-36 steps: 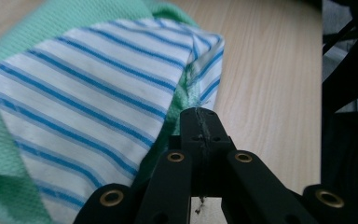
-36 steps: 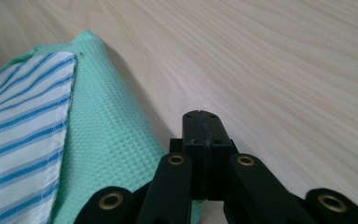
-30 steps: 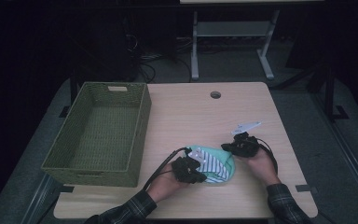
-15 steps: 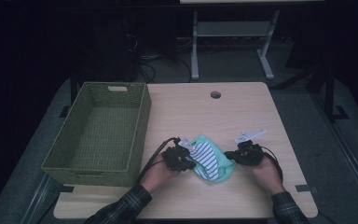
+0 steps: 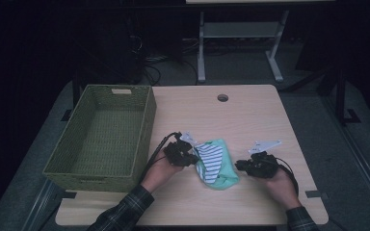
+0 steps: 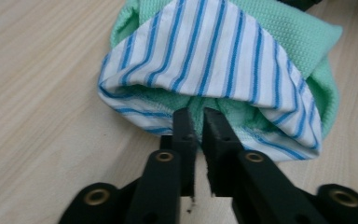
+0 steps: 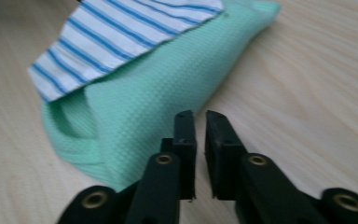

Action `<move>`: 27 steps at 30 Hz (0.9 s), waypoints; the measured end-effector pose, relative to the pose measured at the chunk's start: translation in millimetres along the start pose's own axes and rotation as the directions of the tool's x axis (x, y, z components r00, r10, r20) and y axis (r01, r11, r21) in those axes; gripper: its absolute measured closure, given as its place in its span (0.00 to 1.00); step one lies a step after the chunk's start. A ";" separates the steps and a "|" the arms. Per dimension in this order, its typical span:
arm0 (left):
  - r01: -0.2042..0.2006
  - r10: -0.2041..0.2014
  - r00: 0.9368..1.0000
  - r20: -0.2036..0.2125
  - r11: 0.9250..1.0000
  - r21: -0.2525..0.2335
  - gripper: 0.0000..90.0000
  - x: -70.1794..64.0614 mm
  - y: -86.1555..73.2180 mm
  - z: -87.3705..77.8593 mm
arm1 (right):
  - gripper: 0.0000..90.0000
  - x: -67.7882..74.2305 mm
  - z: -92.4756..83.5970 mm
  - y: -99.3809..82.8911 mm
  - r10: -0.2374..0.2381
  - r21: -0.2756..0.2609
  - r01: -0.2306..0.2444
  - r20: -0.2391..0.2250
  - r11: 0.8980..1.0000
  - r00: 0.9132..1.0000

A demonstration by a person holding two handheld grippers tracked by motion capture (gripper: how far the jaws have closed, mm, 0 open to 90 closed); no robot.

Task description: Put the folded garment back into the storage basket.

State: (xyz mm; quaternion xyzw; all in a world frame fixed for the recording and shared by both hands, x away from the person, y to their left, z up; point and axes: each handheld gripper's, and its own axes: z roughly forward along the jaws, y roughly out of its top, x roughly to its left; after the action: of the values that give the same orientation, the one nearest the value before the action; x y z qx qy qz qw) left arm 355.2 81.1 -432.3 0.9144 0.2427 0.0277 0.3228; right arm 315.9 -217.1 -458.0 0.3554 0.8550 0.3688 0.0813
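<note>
- Two claws, left claw [image 5: 192,156] and right claw [image 5: 241,166], jaws just eased slightly apart, released, flank folded cloth [image 5: 215,163].
- Wicker basket [image 5: 103,139] at nine o'clock on worktop [image 5: 250,115].

To my left a green woven basket [image 5: 101,137] stood on the pale wooden surface [image 5: 250,120], its near wall at the front edge. A round cable hole [image 5: 222,97] sat near the surface's far edge, and beyond it I saw a grey metal stand [image 5: 241,33] on the dark floor.

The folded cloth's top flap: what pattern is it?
White with blue stripes, over a mint green cloth; clearest in the left gripper view.
</note>
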 end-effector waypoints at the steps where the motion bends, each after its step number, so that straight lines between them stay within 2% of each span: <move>1: -0.006 0.006 1.000 -0.002 1.000 0.001 0.90 -0.3 0.3 -1.6 | 0.84 0.0 0.0 0.0 0.000 0.000 0.000 0.000 1.000 1.000; 2: -0.027 0.027 1.000 0.002 1.000 0.005 0.83 -1.8 2.0 -5.8 | 0.73 -3.6 -2.2 -2.0 0.010 -0.011 -0.010 0.027 1.000 1.000; 3: -0.027 0.027 1.000 0.002 1.000 0.005 0.79 -1.8 2.0 -5.8 | 0.73 -3.6 -2.2 -2.0 0.010 -0.011 -0.010 0.027 1.000 1.000; 4: -0.041 0.041 0.999 0.010 0.999 -0.001 0.75 -3.1 4.3 -9.1 | 0.62 -8.6 -2.6 -4.4 0.002 -0.030 0.000 0.056 1.000 0.998; 5: -0.041 0.041 0.999 0.010 0.999 -0.001 0.71 -3.1 4.3 -9.1 | 0.62 -8.6 -2.6 -4.4 0.002 -0.030 0.000 0.056 1.000 0.998; 6: -0.053 0.053 0.999 0.004 0.999 -0.005 0.71 -4.4 6.9 -11.0 | 0.58 -10.2 -2.4 -5.1 0.004 -0.033 -0.002 0.067 0.999 0.998; 9: -0.090 0.090 0.996 0.009 0.996 -0.004 0.55 -9.3 14.8 -12.8 | 0.42 -18.5 -0.2 -8.3 0.017 -0.059 -0.011 0.108 0.998 0.994; 10: -0.125 0.124 0.992 0.031 0.992 0.013 0.46 -10.8 19.5 -12.9 | 0.32 -22.7 1.6 -9.4 0.026 -0.058 -0.019 0.134 0.998 0.991; 13: -0.147 0.146 0.988 0.042 0.989 0.025 0.36 -12.4 24.1 -9.2 | 0.27 -25.8 2.3 -10.6 0.041 -0.058 -0.033 0.150 0.998 0.988; 14: -0.169 0.168 0.985 0.046 0.985 0.032 0.33 -12.2 26.3 -5.0 | 0.21 -28.4 3.5 -11.9 0.053 -0.067 -0.043 0.156 0.997 0.986; 15: -0.169 0.168 0.985 0.046 0.985 0.032 0.29 -12.2 26.3 -5.0 | 0.19 -29.7 4.3 -12.7 0.056 -0.063 -0.046 0.164 0.997 0.985; 16: -0.197 0.193 0.979 0.066 0.977 0.078 0.26 -10.1 28.0 -1.7 | 0.19 -31.1 5.2 -13.6 0.056 -0.060 -0.047 0.165 0.997 0.985; 18: -0.194 0.189 0.980 0.070 0.977 0.083 0.23 -10.8 28.3 1.5 | 0.18 -31.7 5.6 -14.3 0.059 -0.057 -0.050 0.161 0.997 0.985; 19: -0.215 0.209 0.975 0.071 0.972 0.096 0.21 -10.2 29.3 3.6 | 0.16 -33.8 7.0 -15.8 0.063 -0.048 -0.056 0.158 0.997 0.985; 27: -0.218 0.209 0.975 0.077 0.968 0.126 0.18 -5.0 29.7 23.4 | 0.16 -35.7 9.5 -17.3 0.063 -0.059 -0.055 0.147 0.997 0.987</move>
State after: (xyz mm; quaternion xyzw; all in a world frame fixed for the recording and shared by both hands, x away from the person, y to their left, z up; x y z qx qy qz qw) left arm 368.4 45.2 -432.4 0.9552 0.1337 0.0171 0.2635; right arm 336.4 -243.7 -481.1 0.4047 0.8253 0.3668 0.1433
